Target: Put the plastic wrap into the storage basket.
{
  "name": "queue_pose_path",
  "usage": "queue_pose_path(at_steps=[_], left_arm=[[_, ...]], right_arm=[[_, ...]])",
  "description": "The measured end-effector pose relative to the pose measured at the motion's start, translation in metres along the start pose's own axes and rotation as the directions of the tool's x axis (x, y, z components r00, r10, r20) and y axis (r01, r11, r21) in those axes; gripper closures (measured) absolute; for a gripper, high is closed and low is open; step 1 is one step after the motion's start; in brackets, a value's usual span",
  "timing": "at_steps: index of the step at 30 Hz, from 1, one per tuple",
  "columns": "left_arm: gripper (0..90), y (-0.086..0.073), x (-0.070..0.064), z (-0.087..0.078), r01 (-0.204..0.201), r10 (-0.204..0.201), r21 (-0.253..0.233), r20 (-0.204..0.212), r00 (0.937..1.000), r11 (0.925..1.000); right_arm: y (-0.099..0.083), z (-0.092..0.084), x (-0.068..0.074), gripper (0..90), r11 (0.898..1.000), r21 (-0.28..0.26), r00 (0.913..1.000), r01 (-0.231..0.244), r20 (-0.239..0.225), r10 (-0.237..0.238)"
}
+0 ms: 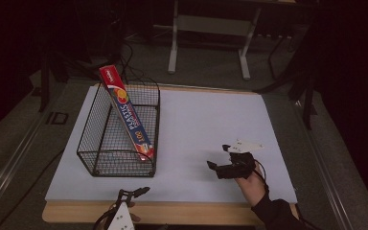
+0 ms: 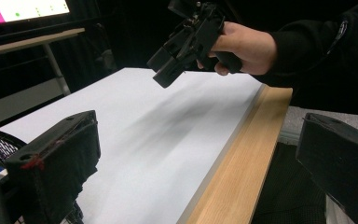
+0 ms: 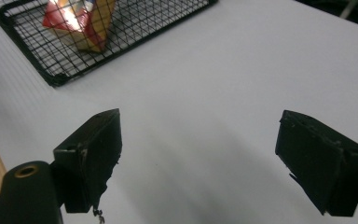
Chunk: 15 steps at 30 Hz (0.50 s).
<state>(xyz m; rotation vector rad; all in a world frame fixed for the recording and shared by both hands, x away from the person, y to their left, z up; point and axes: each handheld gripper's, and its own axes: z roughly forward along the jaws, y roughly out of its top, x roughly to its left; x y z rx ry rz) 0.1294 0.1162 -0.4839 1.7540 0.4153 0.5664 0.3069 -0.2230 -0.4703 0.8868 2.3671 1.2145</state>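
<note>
The plastic-wrap box (image 1: 127, 112) leans tilted inside the wire basket (image 1: 96, 143) — a light, stiff carton with slick printed faces, best pinched across its narrow sides near the raised end. Near the basket's front the left gripper (image 1: 136, 192) stands apart and empty; right of the basket, the right gripper (image 1: 218, 165) hangs over the bare surface (image 1: 206, 120), jaws spread — nothing between them.

Dark room, grey floor (image 1: 206, 67), white-legged desk (image 1: 211, 28)
</note>
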Motion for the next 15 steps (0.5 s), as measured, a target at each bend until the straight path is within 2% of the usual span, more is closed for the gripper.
queue_pose_path(at_steps=[6,12,15], left_arm=[[0.1,-0.0001,0.0008,-0.0007,-0.004,0.004,0.002,0.001,1.0000,1.0000],[0.1,-0.0003,0.0009,-0.0007,-0.003,0.003,0.001,0.004,1.0000,1.0000],[0.1,-0.0003,0.0011,-0.0008,-0.002,0.002,-0.001,0.004,1.0000,1.0000]], right_arm=[[-0.0021,0.0010,-0.0021,14.4,1.000,-0.026,0.9999,0.008,0.013,-0.008],[-0.0057,0.0055,-0.0046,14.3,1.000,-0.010,1.0000,-0.004,0.006,0.004],[-0.0067,0.0078,-0.0039,14.3,1.000,0.000,1.0000,0.005,0.006,-0.005]])
